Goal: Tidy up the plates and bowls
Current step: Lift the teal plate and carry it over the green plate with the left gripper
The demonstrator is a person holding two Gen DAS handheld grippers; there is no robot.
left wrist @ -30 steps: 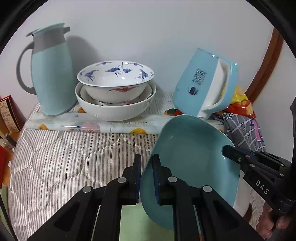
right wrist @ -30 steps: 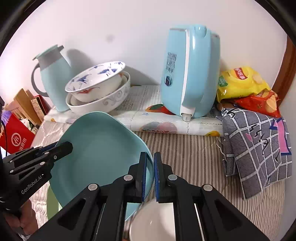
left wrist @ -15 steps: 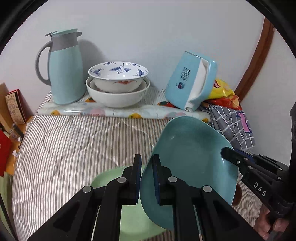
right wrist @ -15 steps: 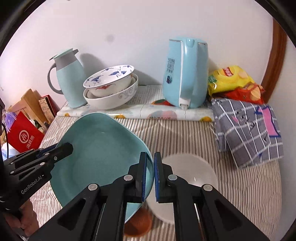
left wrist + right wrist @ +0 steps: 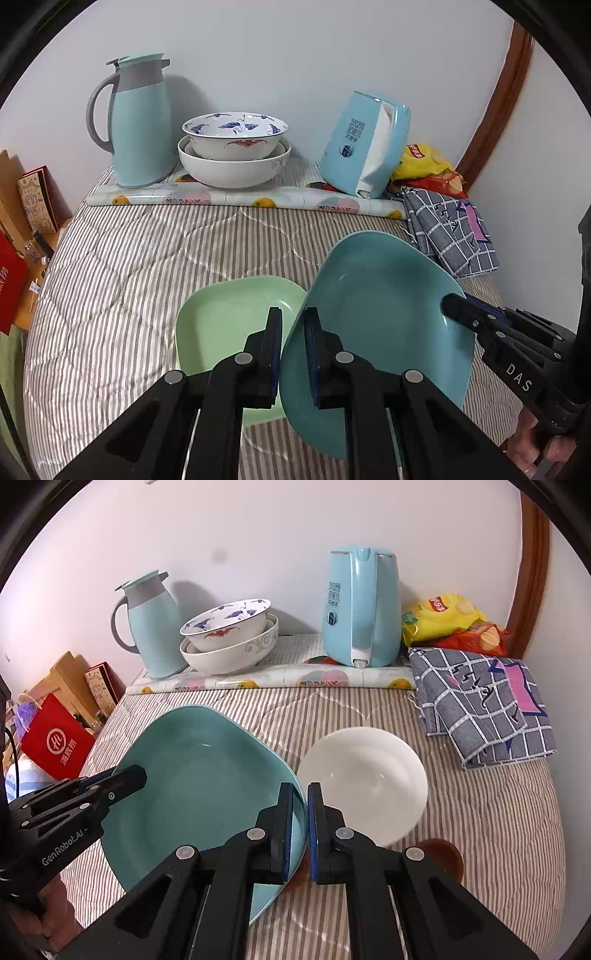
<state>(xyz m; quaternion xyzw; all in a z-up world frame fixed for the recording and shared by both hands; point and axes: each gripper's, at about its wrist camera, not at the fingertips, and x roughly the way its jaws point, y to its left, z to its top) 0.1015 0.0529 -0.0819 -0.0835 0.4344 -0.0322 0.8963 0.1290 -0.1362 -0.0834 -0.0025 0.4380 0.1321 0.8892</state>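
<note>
Three plates [image 5: 384, 306], three bowls [image 5: 232, 170], two jugs [image 5: 140, 122].

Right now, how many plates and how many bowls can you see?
Plates: 2, the teal plate held by both grippers, left and right, and the green plate on the bed.
Bowls: 3, the white bowl on the bed, and the crane bowl nested in the big bowl at the back.
Total: 5

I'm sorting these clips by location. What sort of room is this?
Probably a bedroom or small living space at home, not a kitchen. The dishes lie on a grey striped quilted cover, like bedding. A light blue electric kettle and a yellow crisp bag sit against the plain wall.
</note>
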